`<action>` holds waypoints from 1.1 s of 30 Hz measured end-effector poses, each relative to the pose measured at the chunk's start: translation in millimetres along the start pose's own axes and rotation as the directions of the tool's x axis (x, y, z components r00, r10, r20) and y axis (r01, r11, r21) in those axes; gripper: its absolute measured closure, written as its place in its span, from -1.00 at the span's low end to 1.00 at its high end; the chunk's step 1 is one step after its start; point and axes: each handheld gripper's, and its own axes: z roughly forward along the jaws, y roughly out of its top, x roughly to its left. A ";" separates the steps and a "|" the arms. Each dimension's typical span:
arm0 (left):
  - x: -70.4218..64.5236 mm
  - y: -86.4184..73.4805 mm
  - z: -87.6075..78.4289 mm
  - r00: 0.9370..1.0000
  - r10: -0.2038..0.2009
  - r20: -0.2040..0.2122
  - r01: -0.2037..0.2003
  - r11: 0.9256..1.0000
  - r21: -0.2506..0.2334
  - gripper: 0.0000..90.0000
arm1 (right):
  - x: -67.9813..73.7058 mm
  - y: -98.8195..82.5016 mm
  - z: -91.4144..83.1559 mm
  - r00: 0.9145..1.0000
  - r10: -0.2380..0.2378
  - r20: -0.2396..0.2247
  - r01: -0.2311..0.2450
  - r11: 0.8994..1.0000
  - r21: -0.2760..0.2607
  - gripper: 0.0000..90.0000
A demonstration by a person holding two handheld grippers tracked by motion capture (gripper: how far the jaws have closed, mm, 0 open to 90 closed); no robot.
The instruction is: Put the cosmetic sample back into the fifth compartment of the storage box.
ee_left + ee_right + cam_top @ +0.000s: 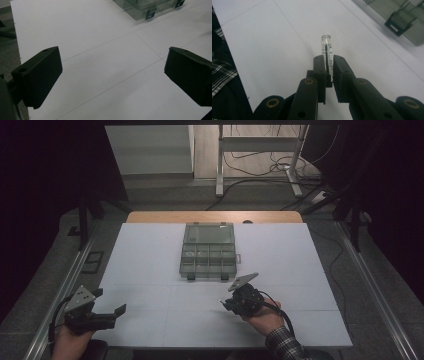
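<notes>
Grey compartment box (207, 251) mid-table (150, 255), nothing btwn it & grippers.

Dim room, grey floor (165, 195), cables (260, 167)

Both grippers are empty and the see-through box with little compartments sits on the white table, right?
Not quite. The right gripper is not empty: the right gripper view shows its jaws shut on a small clear tube. The left gripper is open and empty, and the see-through compartment box does sit on the white table.
</notes>
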 end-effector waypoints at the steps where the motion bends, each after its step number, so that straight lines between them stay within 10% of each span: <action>1: 0.0 0.0 0.0 1.000 0.000 0.000 0.000 1.000 0.000 -0.95 | -0.3 0.8 -0.2 1.000 0.002 0.001 -0.002 1.000 0.000 0.80; 33: 0.6 0.1 0.3 1.000 -0.006 0.002 0.006 1.000 0.004 -0.95 | -19.3 41.3 14.2 0.999 0.036 0.011 -0.034 0.995 -0.092 0.80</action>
